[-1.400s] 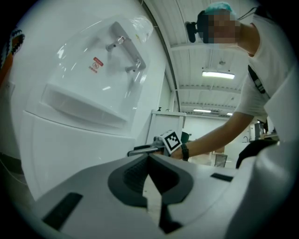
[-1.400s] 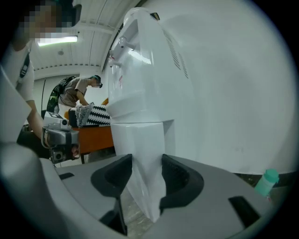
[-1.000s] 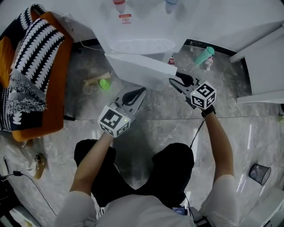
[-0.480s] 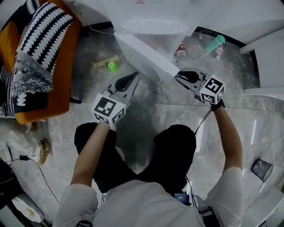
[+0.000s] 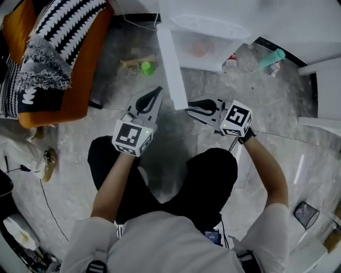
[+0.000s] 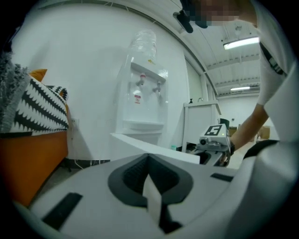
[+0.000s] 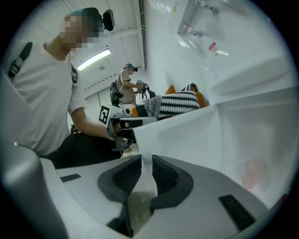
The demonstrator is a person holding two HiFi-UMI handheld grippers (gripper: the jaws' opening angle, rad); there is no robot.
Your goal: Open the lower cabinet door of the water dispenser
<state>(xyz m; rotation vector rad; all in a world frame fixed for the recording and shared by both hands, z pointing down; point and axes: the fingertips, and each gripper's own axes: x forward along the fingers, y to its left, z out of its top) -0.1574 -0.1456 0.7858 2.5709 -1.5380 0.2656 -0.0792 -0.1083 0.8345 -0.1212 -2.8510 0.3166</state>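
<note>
We judge the swing nearly done. The cabinet door [image 5: 171,66] stands wide of the water dispenser [image 5: 224,13], its edge pinched in the right gripper [image 5: 189,112], whose fingers are opening. The left gripper [image 5: 155,91] has its fingers together and empty. Next we release cleanly.

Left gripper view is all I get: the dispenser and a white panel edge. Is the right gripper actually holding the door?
Observer: Yes. Its own view shows the cabinet door edge pinched between the pads of the right gripper, though its jaws are opening.
Operator: How far open is the door?
Observer: The head view shows it standing roughly square to the front of the water dispenser, with the cabinet interior exposed.
Operator: Anything inside?
Observer: A blurry orange-pink thing; I can't tell what it is.
</note>
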